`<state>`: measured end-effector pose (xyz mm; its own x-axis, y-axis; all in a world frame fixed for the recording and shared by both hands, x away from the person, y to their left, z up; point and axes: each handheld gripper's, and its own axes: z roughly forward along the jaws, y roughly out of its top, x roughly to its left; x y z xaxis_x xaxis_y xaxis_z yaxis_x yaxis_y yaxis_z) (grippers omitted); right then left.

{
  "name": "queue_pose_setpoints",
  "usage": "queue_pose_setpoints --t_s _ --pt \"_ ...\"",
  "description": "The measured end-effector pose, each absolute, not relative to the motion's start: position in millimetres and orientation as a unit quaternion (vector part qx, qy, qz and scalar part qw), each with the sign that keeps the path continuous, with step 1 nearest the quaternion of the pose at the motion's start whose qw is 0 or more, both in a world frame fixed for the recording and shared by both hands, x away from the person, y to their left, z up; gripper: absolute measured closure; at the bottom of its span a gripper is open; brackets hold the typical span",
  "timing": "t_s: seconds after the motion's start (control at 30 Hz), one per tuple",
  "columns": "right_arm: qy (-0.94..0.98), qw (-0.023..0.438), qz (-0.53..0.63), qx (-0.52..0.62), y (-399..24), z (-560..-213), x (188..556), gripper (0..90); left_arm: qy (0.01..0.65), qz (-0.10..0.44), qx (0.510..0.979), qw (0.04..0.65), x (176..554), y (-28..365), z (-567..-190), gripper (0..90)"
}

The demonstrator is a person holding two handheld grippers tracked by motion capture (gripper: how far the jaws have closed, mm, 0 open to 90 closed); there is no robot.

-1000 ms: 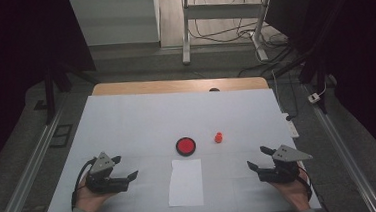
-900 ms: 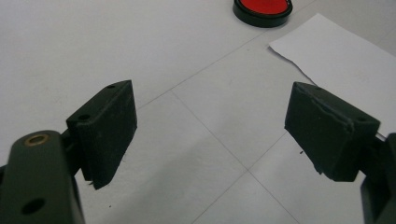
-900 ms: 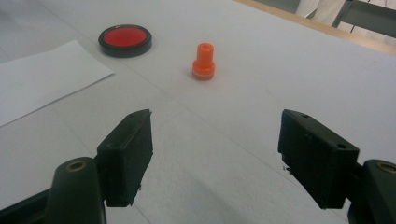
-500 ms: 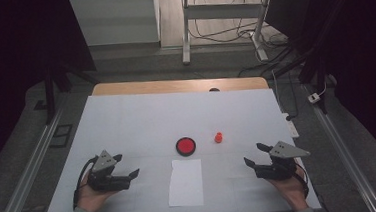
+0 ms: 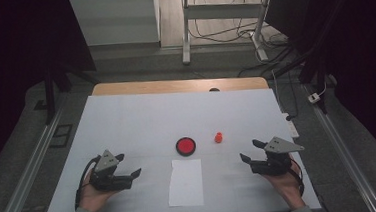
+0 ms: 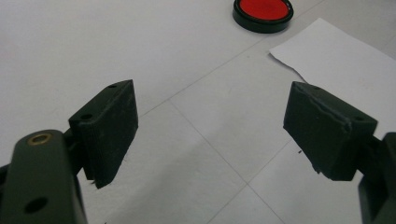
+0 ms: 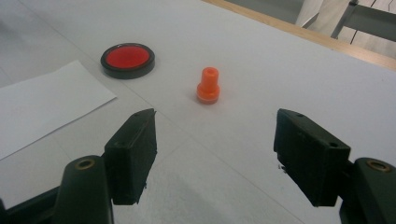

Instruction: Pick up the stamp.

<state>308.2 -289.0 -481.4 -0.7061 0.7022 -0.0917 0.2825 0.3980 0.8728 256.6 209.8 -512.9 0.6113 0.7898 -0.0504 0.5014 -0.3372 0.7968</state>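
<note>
Stamp stands upright on the white table, just right of the red pad, beyond the paper. Your right gripper points at it from well apart, jaws wide with nothing between them, having just been closing slightly. Your left gripper rests left of the paper, jaws open and empty.

Dim room, dark at both sides. White cover over the table, a strip of bare wood showing along the far edge. Grey floor around the table, with metal rails running along the left and right sides. Beyond the far edge, a white cabinet and the pale legs of a desk frame. Loose black cables on the lighter floor under that frame. A white power plug on the floor at the right.
</note>
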Motion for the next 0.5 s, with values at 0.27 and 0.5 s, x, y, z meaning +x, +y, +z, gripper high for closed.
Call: queue_pose_setpoints --t_s 0.27,0.5 --pt "0.805 0.229 0.451 0.310 -282.3 -480.4 312.0 30.0 0.405 0.175 0.799 0.408 256.6 209.8 -513.4 18.0" --pt "0.807 0.226 0.450 0.309 -271.9 -478.3 319.7 30.5 0.404 0.173 0.801 0.407 256.7 209.0 -514.1 18.0"
